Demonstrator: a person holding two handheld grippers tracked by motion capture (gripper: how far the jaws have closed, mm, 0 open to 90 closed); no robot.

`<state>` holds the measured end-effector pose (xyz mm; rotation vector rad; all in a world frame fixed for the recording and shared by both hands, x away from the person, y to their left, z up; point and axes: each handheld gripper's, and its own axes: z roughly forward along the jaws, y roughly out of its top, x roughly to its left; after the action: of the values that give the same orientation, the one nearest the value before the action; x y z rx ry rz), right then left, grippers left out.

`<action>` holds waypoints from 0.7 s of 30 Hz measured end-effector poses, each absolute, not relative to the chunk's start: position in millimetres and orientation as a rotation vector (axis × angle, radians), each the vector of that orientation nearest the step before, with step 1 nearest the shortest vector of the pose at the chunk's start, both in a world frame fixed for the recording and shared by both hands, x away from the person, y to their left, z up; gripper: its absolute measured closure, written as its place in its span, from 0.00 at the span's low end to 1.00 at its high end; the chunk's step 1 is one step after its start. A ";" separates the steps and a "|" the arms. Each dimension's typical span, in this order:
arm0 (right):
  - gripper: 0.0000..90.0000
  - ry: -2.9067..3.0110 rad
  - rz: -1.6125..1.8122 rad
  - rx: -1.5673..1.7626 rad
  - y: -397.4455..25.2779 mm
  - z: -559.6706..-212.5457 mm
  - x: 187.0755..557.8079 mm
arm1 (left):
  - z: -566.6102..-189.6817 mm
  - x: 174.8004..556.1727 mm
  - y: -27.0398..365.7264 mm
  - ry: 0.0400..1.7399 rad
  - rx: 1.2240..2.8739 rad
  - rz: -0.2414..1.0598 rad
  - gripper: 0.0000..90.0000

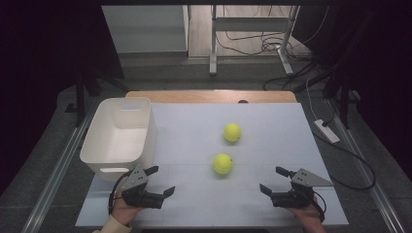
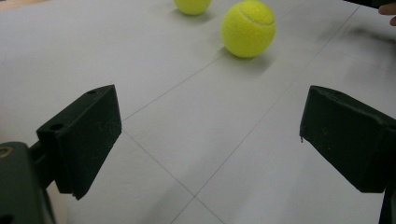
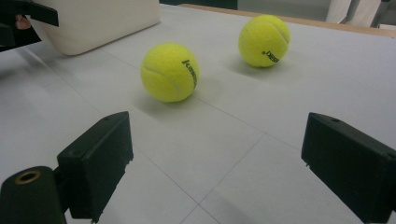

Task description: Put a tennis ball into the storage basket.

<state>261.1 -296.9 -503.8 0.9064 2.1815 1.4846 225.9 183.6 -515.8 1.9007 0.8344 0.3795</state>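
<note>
Two yellow tennis balls lie on the white table top: a nearer ball (image 1: 223, 163) (image 2: 248, 29) (image 3: 170, 72) and a farther ball (image 1: 232, 132) (image 2: 192, 5) (image 3: 264, 41). My left gripper (image 1: 161, 180) (image 2: 210, 144) rests open near the front left, just in front of the bin, with nothing between its jaws. At the front right my right gripper (image 1: 275, 180) (image 3: 219, 163) is open too and holds nothing. Both point toward the nearer ball, which lies a short way beyond each.
A white plastic bin (image 1: 118, 137) (image 3: 93, 21) stands at the table's left edge and looks empty. A wooden strip (image 1: 211, 96) runs along the far edge. On the floor beyond are cables, a power strip (image 1: 326, 130) and table legs.
</note>
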 end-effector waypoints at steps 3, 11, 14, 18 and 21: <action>0.10 2.180 1.488 0.907 -297.1 -503.7 261.7 | -514.4 225.9 182.3 0.833 1.897 0.385 0.07; 0.10 2.189 1.478 0.920 -295.1 -505.9 267.4 | -513.5 227.3 183.6 0.851 1.876 0.373 0.08; 0.10 2.197 1.473 0.915 -294.0 -506.5 265.3 | -511.4 225.8 183.8 0.850 1.873 0.383 0.07; 0.10 2.187 1.476 0.919 -293.4 -504.3 262.7 | -510.1 223.4 183.7 0.844 1.868 0.377 0.07; 0.10 2.185 1.472 0.917 -293.6 -504.0 262.6 | -510.0 222.6 182.0 0.839 1.872 0.377 0.07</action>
<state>262.6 -293.6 -504.0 0.9175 2.1852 1.4724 222.6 182.0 -510.0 1.8717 0.8389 0.3770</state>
